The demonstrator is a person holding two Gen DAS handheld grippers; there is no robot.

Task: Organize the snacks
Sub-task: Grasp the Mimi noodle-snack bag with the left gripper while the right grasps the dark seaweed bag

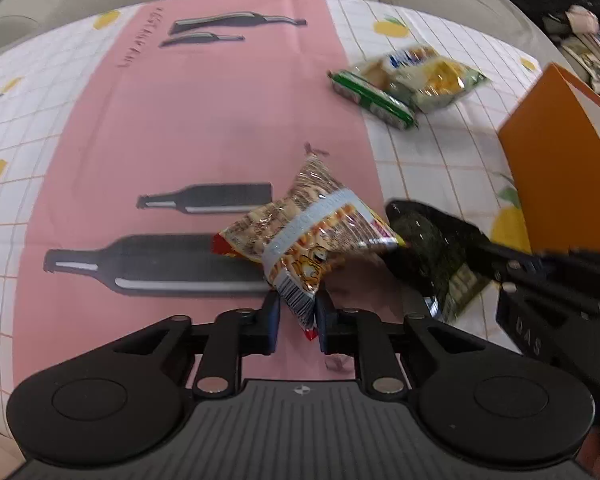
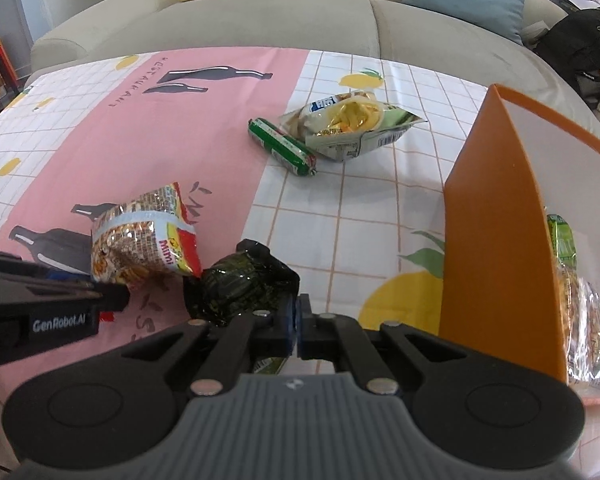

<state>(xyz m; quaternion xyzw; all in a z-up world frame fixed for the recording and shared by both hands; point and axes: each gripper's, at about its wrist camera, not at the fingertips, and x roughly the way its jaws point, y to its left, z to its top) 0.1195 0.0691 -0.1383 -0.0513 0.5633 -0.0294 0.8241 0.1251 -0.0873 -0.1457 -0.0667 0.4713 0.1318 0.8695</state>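
Left wrist view: the left gripper (image 1: 297, 316) is clamped on the barcode end of the noodle snack bag (image 1: 306, 232), which is held above the tablecloth (image 1: 204, 128). The dark green packet (image 1: 428, 248) is seen just right of it, pinched by the right gripper (image 1: 496, 264); "DAS" is read on that tool.

Right wrist view: the right gripper (image 2: 298, 320) is closed on the dark green packet (image 2: 240, 284), beside the orange box (image 2: 496, 240). "Mini" is printed on the snack bag (image 2: 148, 236); "GenRobot.AI" is marked on the left gripper (image 2: 112, 298).

Both wrist fisheyes look low and close across the tablecloth (image 1: 180, 120) toward the sofa (image 2: 260, 28) — sharing its middle.
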